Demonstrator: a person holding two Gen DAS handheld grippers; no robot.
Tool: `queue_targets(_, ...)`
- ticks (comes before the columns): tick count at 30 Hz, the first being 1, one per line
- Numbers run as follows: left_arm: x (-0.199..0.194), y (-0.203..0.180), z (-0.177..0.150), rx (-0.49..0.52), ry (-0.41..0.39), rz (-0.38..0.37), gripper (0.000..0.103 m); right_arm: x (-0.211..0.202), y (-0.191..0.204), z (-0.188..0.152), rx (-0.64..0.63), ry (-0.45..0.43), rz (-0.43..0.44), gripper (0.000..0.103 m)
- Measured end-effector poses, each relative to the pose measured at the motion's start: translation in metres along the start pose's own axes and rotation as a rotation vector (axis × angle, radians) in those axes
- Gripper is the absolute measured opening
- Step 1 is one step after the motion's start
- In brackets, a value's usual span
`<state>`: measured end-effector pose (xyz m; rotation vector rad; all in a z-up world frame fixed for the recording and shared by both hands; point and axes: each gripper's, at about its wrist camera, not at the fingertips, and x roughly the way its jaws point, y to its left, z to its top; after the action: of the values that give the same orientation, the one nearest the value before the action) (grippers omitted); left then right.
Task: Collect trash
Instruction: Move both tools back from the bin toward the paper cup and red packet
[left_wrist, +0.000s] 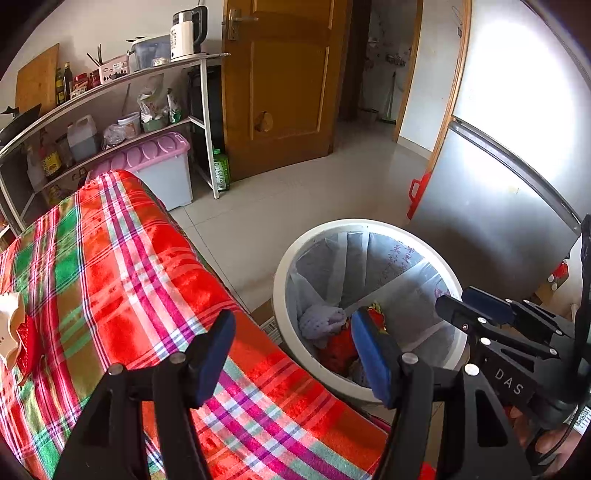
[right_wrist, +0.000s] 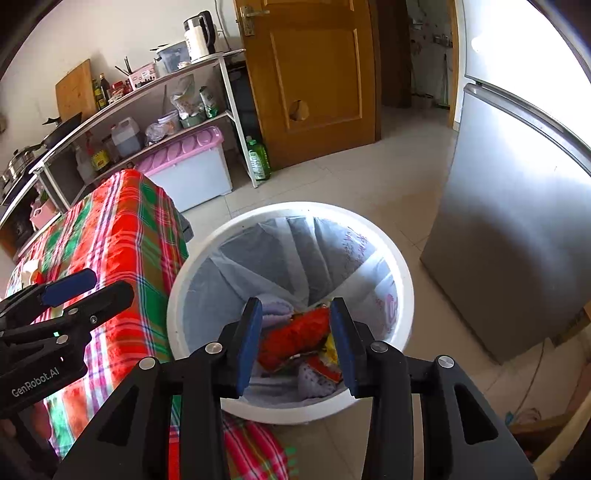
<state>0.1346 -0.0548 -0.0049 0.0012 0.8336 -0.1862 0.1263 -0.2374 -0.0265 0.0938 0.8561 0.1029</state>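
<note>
A white round trash bin (left_wrist: 284, 258) (right_wrist: 184, 280) with a pale liner stands on the floor beside the table. Inside it lie red and yellow wrappers (right_wrist: 299, 332) (left_wrist: 341, 347) and pale crumpled tissue (left_wrist: 321, 321). My right gripper (right_wrist: 295, 343) is open and empty above the bin's near rim; it also shows in the left wrist view (left_wrist: 461, 306). My left gripper (left_wrist: 291, 354) is open and empty over the table's edge, left of the bin; it also shows in the right wrist view (right_wrist: 81, 291). A white and red wrapper (left_wrist: 14, 332) lies on the plaid tablecloth (left_wrist: 122, 266).
A grey fridge (right_wrist: 517, 240) stands right of the bin. A metal shelf (left_wrist: 110, 85) with bottles, a kettle and a pink-lidded box (left_wrist: 159, 166) lines the back wall. A wooden door (left_wrist: 280, 81) and a green bottle (right_wrist: 258, 158) are behind. The tiled floor lies between.
</note>
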Motion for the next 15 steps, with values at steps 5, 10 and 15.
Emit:
queue_targets(5, -0.015, 0.014, -0.002, -0.017, -0.028, 0.013, 0.067, -0.006, 0.01, 0.0, -0.011, -0.015, 0.016, 0.04)
queue_targets(10, -0.03, 0.035, -0.004, -0.058, -0.054, 0.035, 0.067, -0.016, 0.029, 0.002, -0.038, -0.041, 0.045, 0.044)
queue_targets(15, -0.045, 0.057, -0.009, -0.087, -0.081, 0.062, 0.068, -0.021, 0.052, 0.005, -0.077, -0.057, 0.076, 0.044)
